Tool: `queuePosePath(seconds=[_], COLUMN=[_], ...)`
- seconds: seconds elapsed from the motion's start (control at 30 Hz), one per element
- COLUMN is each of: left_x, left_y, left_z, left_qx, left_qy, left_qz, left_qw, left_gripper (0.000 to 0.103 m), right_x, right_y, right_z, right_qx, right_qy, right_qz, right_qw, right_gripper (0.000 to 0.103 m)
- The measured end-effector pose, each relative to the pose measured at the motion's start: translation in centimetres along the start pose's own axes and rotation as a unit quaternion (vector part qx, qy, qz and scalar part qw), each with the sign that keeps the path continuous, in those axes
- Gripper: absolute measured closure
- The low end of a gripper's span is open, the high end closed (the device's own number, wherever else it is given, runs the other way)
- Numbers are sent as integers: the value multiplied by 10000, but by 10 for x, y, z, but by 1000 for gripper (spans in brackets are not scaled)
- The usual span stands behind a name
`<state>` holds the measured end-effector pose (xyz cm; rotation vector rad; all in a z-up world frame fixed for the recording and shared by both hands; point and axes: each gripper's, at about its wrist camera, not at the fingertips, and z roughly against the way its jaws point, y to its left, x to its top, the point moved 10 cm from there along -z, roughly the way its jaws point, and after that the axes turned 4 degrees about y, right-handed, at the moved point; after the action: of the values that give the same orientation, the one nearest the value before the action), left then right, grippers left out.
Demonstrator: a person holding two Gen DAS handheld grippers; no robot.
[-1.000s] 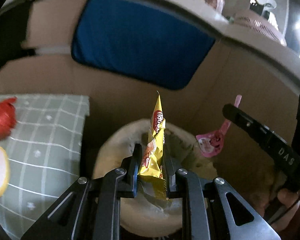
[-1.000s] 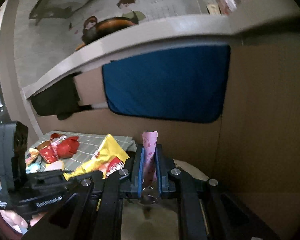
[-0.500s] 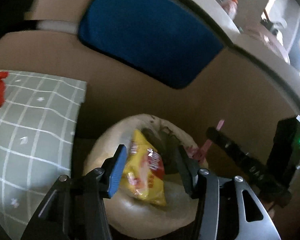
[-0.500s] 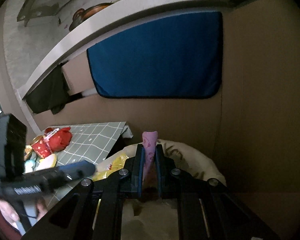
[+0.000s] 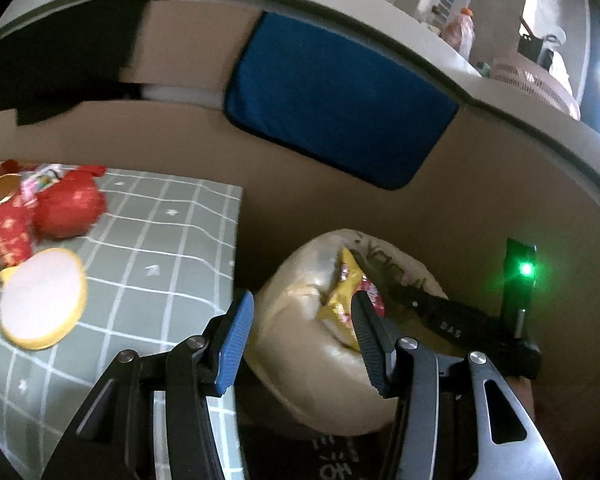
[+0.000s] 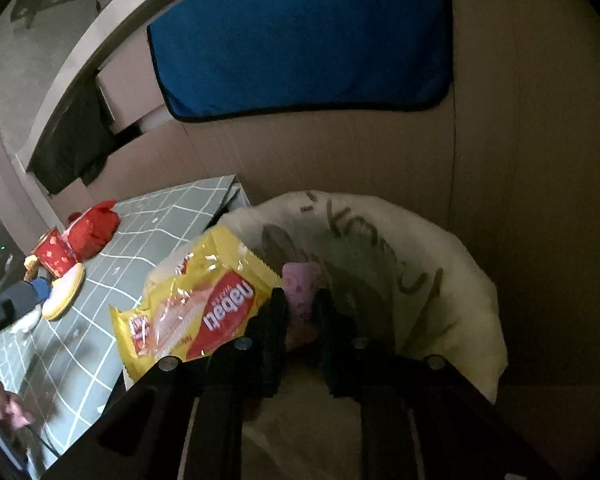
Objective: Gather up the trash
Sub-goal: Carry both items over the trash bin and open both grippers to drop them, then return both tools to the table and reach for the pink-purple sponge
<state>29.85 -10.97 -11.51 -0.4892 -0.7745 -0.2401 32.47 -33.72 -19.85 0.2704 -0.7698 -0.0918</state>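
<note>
Left gripper (image 5: pixel 300 334): jaws stand apart with nothing between them, positioned over the gap between the tabletop (image 5: pixel 172 240) edge and the bin bag (image 5: pixel 300 380); its blue pad (image 5: pixel 236 344) is clear of any object.

Yellow wafer wrapper (image 6: pixel 192 316): lies at the near rim of the bin bag (image 6: pixel 452 264), draped partly over the rim on the tabletop side; it touches neither gripper's pads; in the left wrist view the same wrapper (image 5: pixel 342 300) sits inside the mouth of the bag, beyond the left gripper's right finger.

Right gripper (image 6: pixel 304 320): lowered into the mouth of the bag, a pink wrapper (image 6: pixel 300 292) standing between its jaws; the jaws have just been opening, and a narrow gap shows on either side of the wrapper, so the pads no longer press on it; the area is dark and the contact is hard to confirm.

Remaining on the grid-patterned tabletop (image 6: pixel 100 300): a red crumpled wrapper (image 5: pixel 70 208), a red paper cup (image 5: pixel 4 220) lying tilted, and a round white lid with a yellow rim (image 5: pixel 42 298), all well apart from the bag.

Behind: cardboard wall with a blue cloth (image 5: pixel 340 100) hung on it.
</note>
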Motion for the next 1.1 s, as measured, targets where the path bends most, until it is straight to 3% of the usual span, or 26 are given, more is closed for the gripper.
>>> queuePosePath(seconds=[0.13,0.17,0.3,0.53,0.73,0.93,1.1], left_x=[0,-1,-4,-13,-27,-43,-60], left_y=[14,17,36,104,176,231,260], left_z=[22,29,59,112,158,186,184], left_qx=[125,144,333,1114,1810,2119,2155], left_qy=[-84,-94,-243,-587,-926,-1040,-902], left_qz=[70,92,121,566,1218,1730,1971], left_qw=[9999,9998,9991,9904,9715,9562,9521], left_gripper=[51,51,51,51,51,51,51], right_x=[1,4,15,32,30,19,6], right_y=[1,3,18,56,110,170,205], right_z=[14,19,40,69,60,39,20], right_qx=[-119,-151,-222,-152,590,659,728], right_qy=[-159,-242,-526,-958,-661,-542,-350], right_qz=[72,117,369,611,756,1217,1549], right_qw=[9998,9995,9977,9934,9932,9889,9846], right_gripper=[58,57,57,53,49,49,49])
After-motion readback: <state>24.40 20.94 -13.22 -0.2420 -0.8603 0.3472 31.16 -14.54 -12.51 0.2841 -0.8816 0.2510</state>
